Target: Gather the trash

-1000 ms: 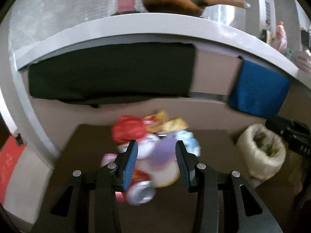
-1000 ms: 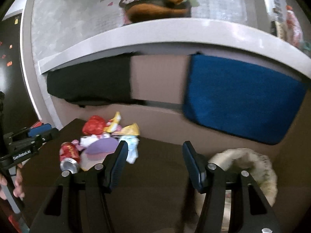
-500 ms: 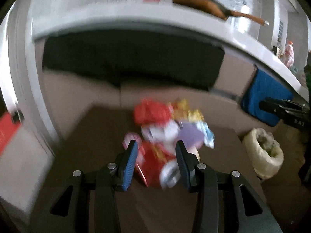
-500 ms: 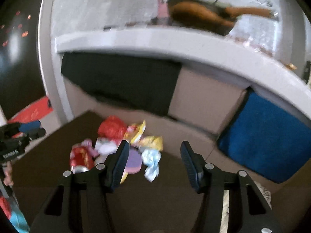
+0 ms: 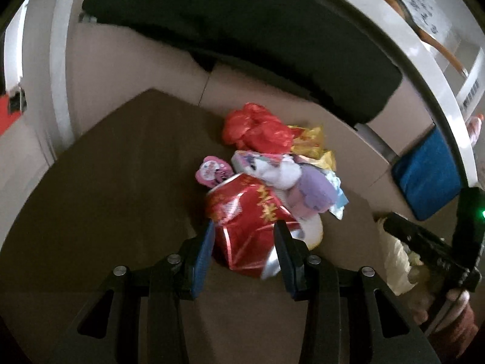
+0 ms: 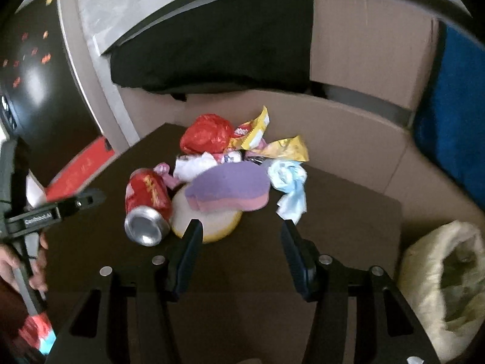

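Left claw (image 5: 244, 236) jaws apart astride red can (image 5: 248, 221) with gold characters, right claw (image 6: 239, 236) wide, empty

Both tools angled down, jaws apart

The left tool (image 5: 242, 242) has its blue pads spread partway, not pressing. The right tool (image 6: 239, 245) stands wider, nothing between its fingers. A hand (image 6: 18, 270) grips the left tool's handle; another hand (image 5: 454, 306) grips the right's.

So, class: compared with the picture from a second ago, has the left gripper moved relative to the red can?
Yes. The left gripper has closed in on the red can, which now fills the gap between its open jaws.
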The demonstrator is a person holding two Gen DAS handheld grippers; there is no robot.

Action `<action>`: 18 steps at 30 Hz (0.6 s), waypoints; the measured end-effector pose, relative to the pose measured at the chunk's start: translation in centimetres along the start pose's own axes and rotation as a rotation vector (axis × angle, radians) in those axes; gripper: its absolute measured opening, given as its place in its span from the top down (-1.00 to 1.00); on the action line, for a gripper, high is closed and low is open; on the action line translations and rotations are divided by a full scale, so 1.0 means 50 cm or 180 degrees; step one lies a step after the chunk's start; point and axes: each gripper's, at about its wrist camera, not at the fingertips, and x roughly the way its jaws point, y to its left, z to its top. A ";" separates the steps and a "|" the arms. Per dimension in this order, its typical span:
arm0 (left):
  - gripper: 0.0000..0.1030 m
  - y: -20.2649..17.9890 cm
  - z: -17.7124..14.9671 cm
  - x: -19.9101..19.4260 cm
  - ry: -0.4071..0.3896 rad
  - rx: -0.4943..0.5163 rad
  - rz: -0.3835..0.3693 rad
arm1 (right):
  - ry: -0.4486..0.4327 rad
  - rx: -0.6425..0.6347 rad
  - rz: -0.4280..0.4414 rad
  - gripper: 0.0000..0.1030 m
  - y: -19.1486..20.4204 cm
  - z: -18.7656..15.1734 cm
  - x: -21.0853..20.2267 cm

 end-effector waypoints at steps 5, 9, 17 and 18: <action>0.19 0.001 0.003 0.013 0.0062 0.0157 -0.0062 | -0.0002 0.0324 0.0287 0.02 -0.031 0.046 0.087; 0.19 -0.009 0.005 0.025 0.0043 0.0370 -0.0078 | -0.0100 0.0399 -0.0082 0.01 -0.092 0.091 0.162; 0.19 0.043 0.020 0.049 0.0072 -0.0030 -0.0226 | 0.0452 0.0089 -0.0082 0.38 -0.103 0.063 0.236; 0.19 0.050 0.021 0.049 0.0069 -0.0058 -0.0222 | 0.0479 -0.0032 -0.0115 0.47 -0.090 0.052 0.224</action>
